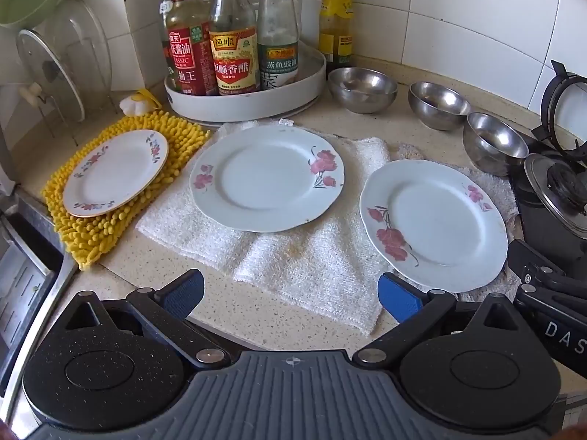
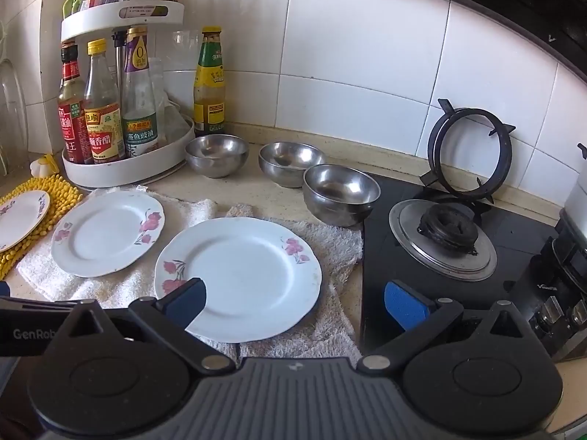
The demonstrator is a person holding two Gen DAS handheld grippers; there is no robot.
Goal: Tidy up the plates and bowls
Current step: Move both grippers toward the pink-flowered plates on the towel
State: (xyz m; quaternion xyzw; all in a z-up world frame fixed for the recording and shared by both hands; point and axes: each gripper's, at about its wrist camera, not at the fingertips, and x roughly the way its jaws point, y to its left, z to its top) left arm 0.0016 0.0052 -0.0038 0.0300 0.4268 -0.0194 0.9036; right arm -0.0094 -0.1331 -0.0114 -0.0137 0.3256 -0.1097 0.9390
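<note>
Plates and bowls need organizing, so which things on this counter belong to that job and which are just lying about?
Part of the job:
- small plate
- middle plate
- right plate
- three steel bowls

Just lying about:
- sauce bottles
- white turntable tray
- yellow mat
- white towel
- stove burner

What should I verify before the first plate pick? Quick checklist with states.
1. Left gripper open, nothing between its pads: ok.
2. Right gripper open, holding nothing: ok.
3. Nearest plate bare and lying flat on the white towel: ok.
4. Middle plate and small plate on the yellow mat lie apart, nothing stacked: ok.
5. Three steel bowls upright and separate; contents: cannot tell.
6. Plate rim raised enough for a pad to slip under: cannot tell.
</note>
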